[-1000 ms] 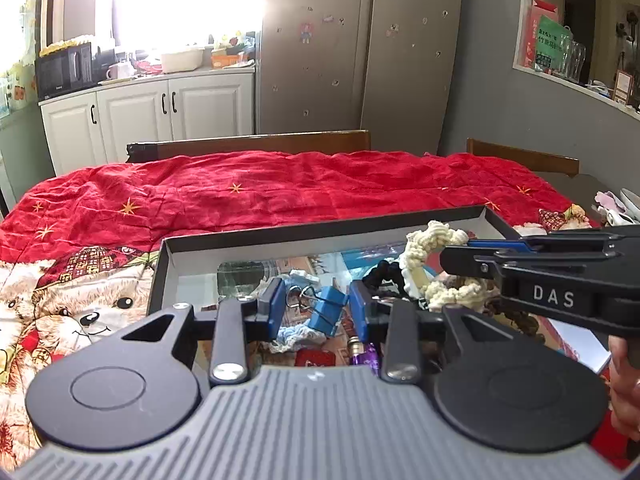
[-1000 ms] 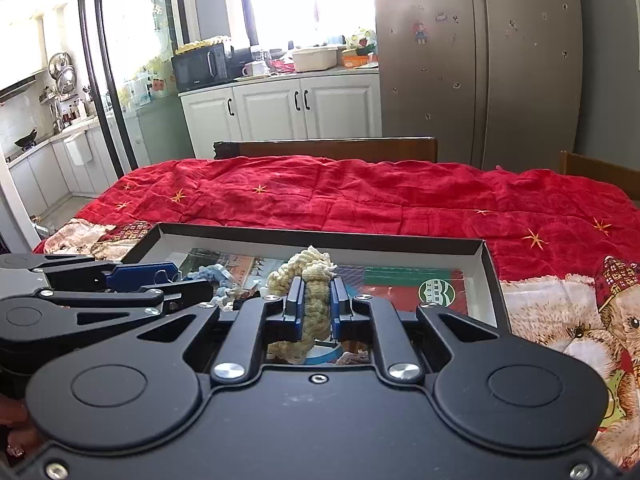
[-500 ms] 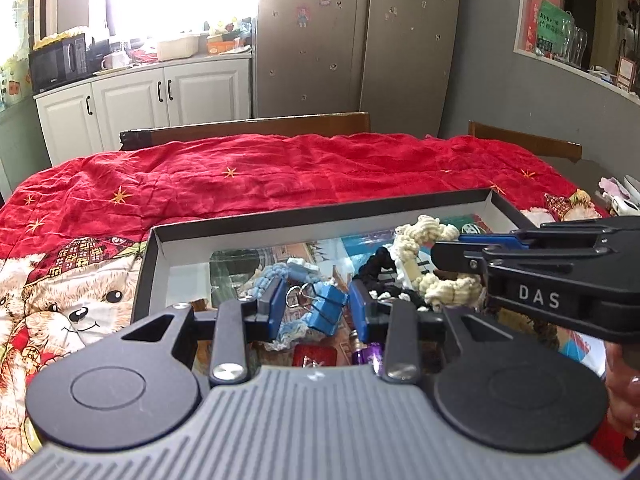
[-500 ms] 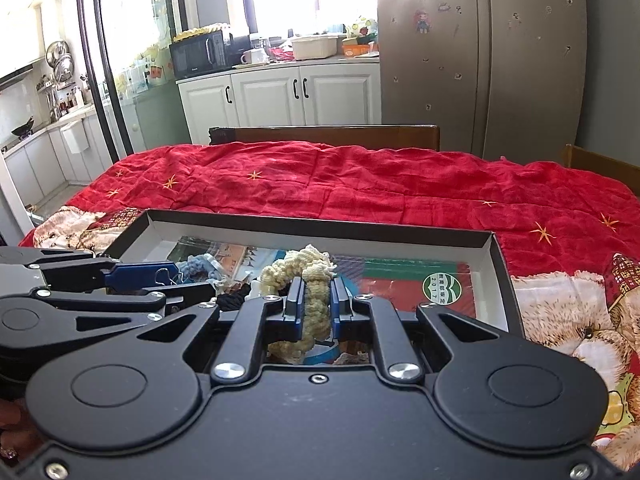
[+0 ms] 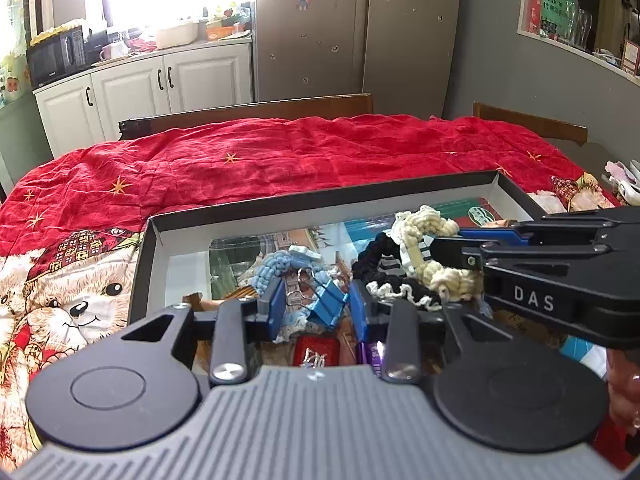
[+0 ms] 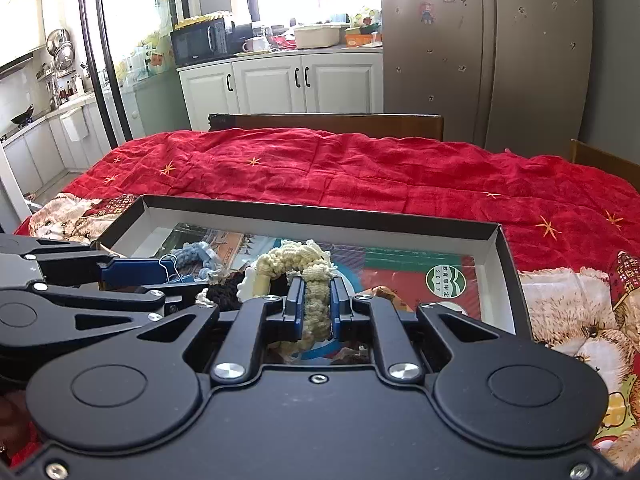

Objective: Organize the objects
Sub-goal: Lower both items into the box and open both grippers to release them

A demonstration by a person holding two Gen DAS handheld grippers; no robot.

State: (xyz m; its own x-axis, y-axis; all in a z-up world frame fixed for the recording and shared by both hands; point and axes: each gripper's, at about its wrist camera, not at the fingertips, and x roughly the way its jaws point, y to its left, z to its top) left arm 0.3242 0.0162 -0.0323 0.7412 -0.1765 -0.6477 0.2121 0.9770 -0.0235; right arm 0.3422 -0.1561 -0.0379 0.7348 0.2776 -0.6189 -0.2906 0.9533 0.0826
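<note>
Over the near half of the black-rimmed box (image 5: pixel 320 200) on the red blanket (image 5: pixel 280 160), both hand-held tools are working the clutter at once. Right gripper (image 6: pixel 314 304) has its blue pads squeezed together on the cream braided cord (image 6: pixel 316 300), a thick knotted loop that rises out between the pads and curls away toward the box's far wall, with the black crocheted piece (image 6: pixel 224 294) tangled against its left side. Left gripper (image 5: pixel 316 304) sits just beside it, pads partly apart, and the blue binder clip (image 5: pixel 326 306) lies between them; whether the pads actually press on it I cannot tell from this angle, though the clip's wire handles (image 5: pixel 300 280) stick up on the left pad's side. Pale blue yarn (image 5: pixel 276 262) lies just beyond that clip, toward the box's left wall. So the cord is the right hand's job, dead ahead of it, its length running roughly away from the tool, and any lift looks likely to drag the black piece along. Open room is good: the far half of the box floor shows only a printed sheet (image 6: pixel 420 276), and the blanket beyond the far rim is bare. Tight spot is between the two tools, nearly touching over the box's middle.
</note>
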